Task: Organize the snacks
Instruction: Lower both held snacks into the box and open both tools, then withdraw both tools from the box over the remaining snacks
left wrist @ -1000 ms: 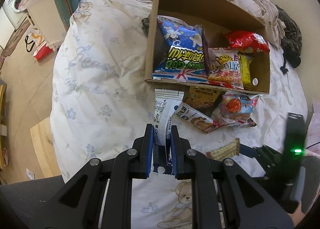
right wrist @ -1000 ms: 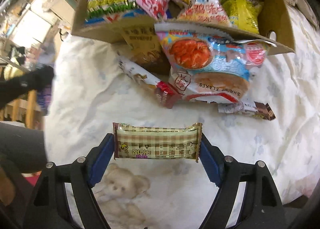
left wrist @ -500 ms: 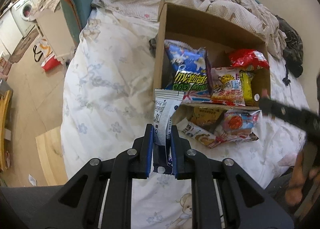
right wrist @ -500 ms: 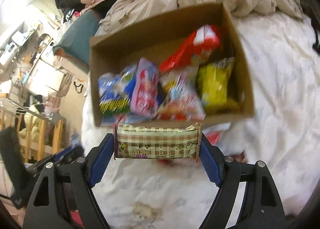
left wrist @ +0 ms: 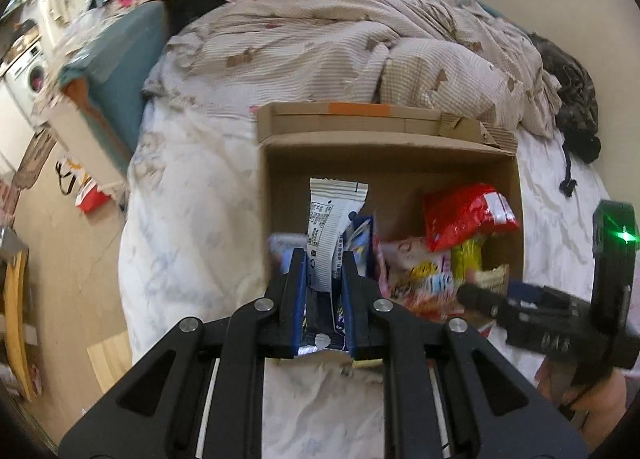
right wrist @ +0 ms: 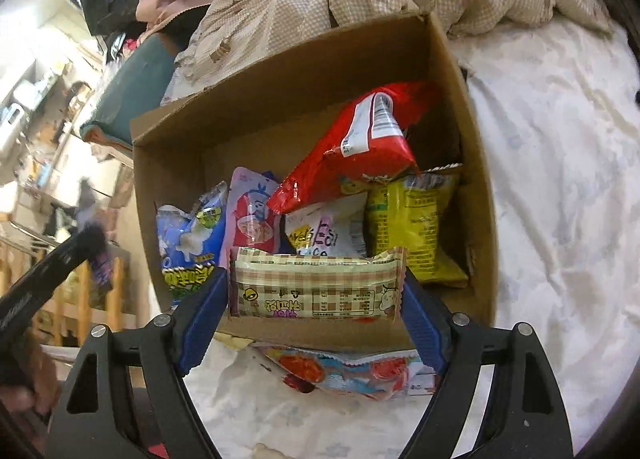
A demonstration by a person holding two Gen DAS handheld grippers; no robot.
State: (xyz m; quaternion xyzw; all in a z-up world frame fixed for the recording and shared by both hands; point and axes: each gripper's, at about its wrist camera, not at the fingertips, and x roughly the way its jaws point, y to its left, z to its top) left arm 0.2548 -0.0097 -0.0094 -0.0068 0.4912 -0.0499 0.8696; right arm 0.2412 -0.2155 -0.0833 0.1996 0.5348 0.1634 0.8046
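While the cardboard box (right wrist: pixel 476 195) keeps bare floor along its far wall, the left gripper (left wrist: pixel 324 271) clamps a white packet (left wrist: pixel 330 227) and the right gripper (right wrist: pixel 316 291) clamps a checked wafer bar (right wrist: pixel 316 287) above its near rim.

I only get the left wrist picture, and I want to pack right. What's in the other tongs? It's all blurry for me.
Observer: The right tongs grip a checked beige wafer bar sideways, by its two ends.
Kid: Is it at the box?
Observer: It lines up with the near edge of the cardboard box, facing the snacks inside.
Kid: Anything outside the box?
Observer: Yes, a blue and red snack packet lies on the bedsheet, right in front of the box.
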